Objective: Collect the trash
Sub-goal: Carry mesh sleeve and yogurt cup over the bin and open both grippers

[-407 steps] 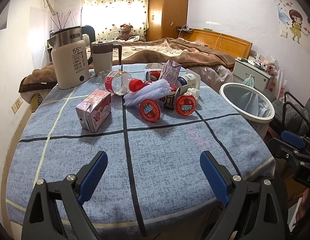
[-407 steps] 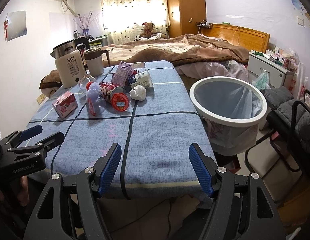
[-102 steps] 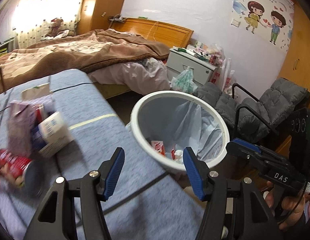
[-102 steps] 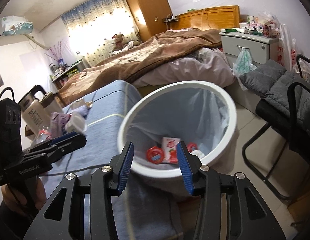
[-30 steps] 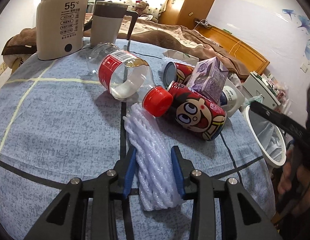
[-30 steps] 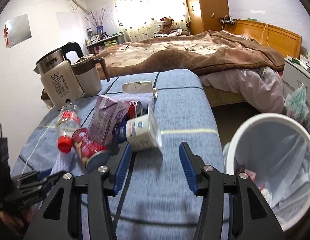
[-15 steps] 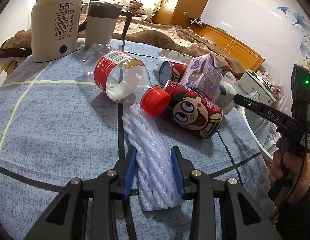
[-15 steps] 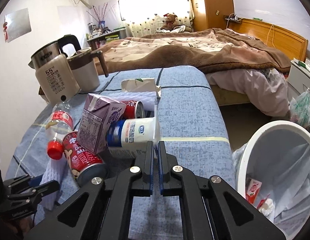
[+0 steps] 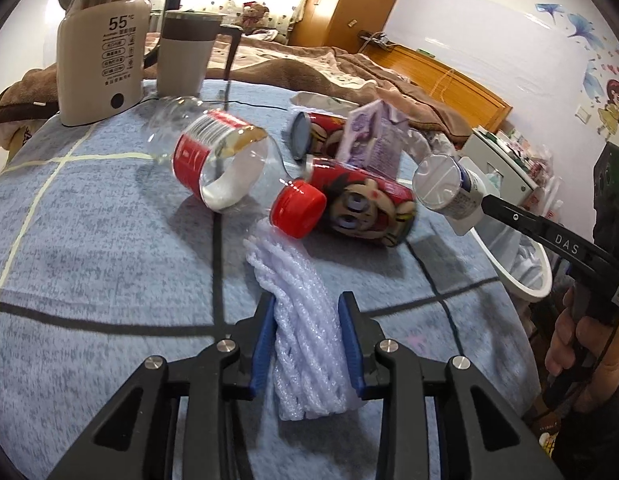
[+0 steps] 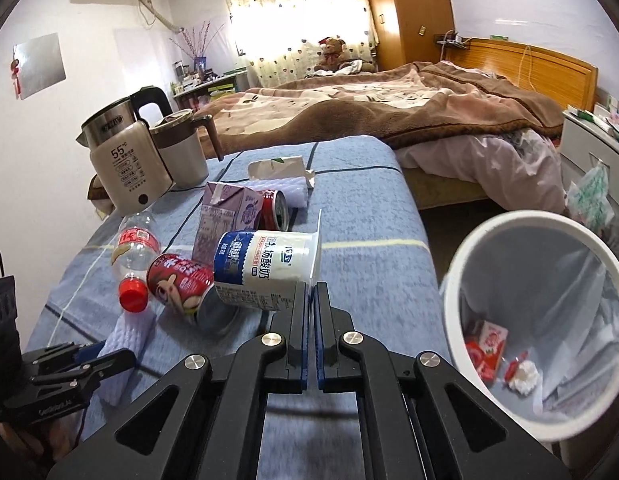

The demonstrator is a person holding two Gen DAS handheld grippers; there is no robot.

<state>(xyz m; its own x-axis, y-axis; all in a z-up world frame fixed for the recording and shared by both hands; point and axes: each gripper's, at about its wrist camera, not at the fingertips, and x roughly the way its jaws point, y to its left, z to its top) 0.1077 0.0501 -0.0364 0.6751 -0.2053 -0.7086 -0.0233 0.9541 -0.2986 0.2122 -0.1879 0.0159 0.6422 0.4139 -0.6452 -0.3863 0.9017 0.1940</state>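
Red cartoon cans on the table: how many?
2. One red can lies on its side beside the water bottle, open end toward the camera. The second can lies behind the purple carton. More could be hidden.

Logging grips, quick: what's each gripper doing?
Left gripper: jaws closing on white foam net sleeve.
Right gripper: shut on white yogurt cup rim.

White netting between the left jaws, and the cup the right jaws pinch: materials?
White netting: looks like soft foam mesh, matte with slight sparkle, ribbed strands bulging between the closing pads. Yogurt cup: seemingly thin glossy plastic with printed label, held by its flat rim; foil lid possible, unclear.
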